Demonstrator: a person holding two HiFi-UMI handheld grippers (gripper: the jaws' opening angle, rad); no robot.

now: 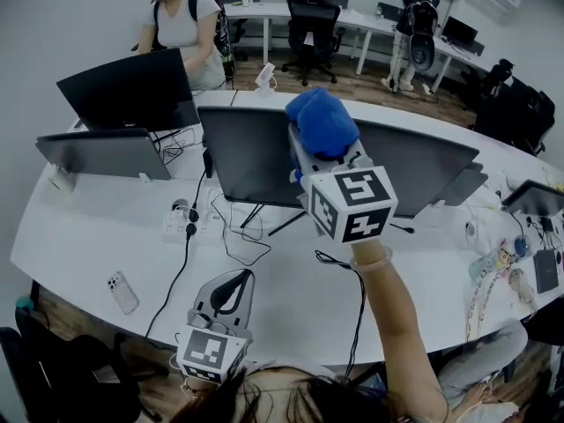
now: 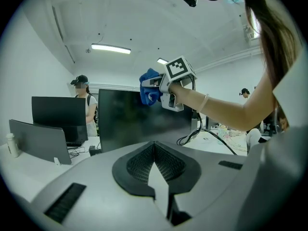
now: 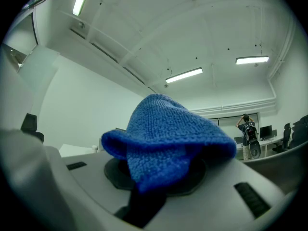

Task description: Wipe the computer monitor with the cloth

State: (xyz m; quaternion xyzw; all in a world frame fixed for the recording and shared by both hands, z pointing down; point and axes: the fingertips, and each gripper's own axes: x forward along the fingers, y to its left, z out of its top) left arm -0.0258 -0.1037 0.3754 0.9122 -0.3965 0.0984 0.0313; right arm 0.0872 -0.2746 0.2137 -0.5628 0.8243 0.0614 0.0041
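White desk (image 1: pixel 282 311): monitors (image 1: pixel 247 152), perhaps a phone (image 1: pixel 122 292)

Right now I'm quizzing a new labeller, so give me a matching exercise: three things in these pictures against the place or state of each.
Things:
1 blue fluffy cloth
2 pale smartphone
3 left tongs

Places or states:
A lying flat on the white desk
B shut, nothing between them
C clamped in the right tongs

Pairs: 1-C, 2-A, 3-B

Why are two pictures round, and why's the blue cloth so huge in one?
Left gripper view and right gripper view: wide-angle lenses curve everything into a circle with dark corners. Right gripper view: the cloth sits close to the camera, so it looms large.
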